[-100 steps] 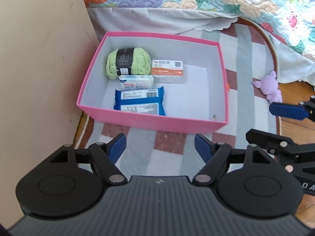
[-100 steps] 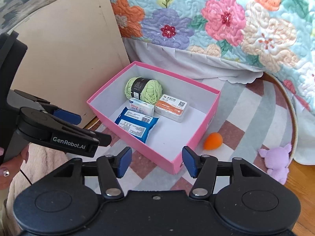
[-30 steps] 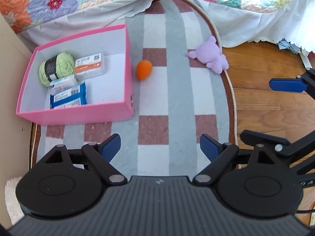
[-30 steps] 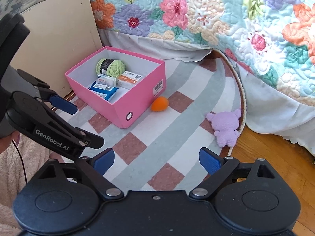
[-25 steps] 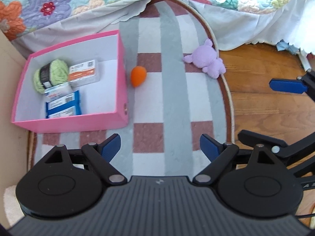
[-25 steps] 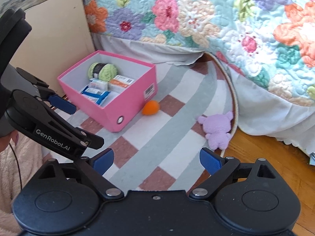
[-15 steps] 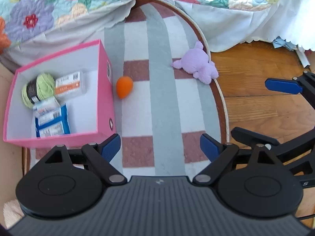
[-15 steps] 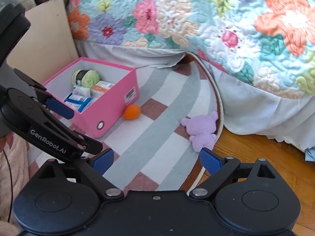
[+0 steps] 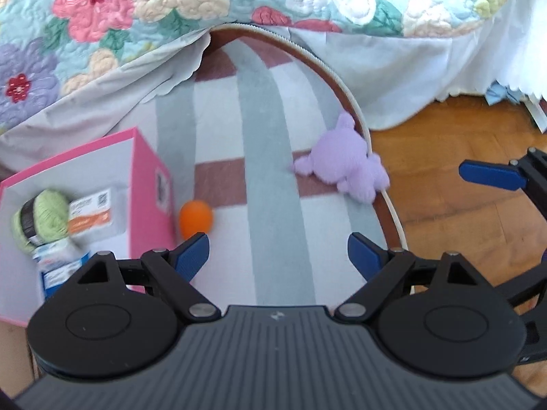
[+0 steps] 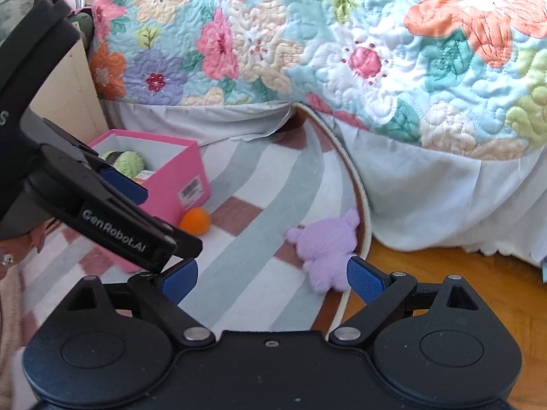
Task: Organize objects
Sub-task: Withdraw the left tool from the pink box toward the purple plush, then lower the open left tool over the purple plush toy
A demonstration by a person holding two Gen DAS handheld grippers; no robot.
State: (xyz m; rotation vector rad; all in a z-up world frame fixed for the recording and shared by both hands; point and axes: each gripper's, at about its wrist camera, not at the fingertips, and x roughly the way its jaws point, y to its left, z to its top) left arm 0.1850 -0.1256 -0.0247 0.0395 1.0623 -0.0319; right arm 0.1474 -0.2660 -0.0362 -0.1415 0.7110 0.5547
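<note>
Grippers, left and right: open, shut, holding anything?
Left gripper: open, empty.
Right gripper: open, empty.

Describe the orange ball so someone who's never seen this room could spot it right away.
Find the striped rug beside the quilted bed, then the pink box standing on it. The orange ball lies on the rug by the box's outer wall. It is small, smooth and bright orange, unlike the fuzzy purple plush toy near the rug's edge.

Bare striped rug (image 9: 263, 177) lying open between pink box (image 9: 147, 184) and purple plush (image 9: 342, 167). Orange ball (image 9: 196, 218) sitting just beside box wall. Quilted bedspread (image 10: 307, 41) overhanging far rug edge, closing off room behind.
</note>
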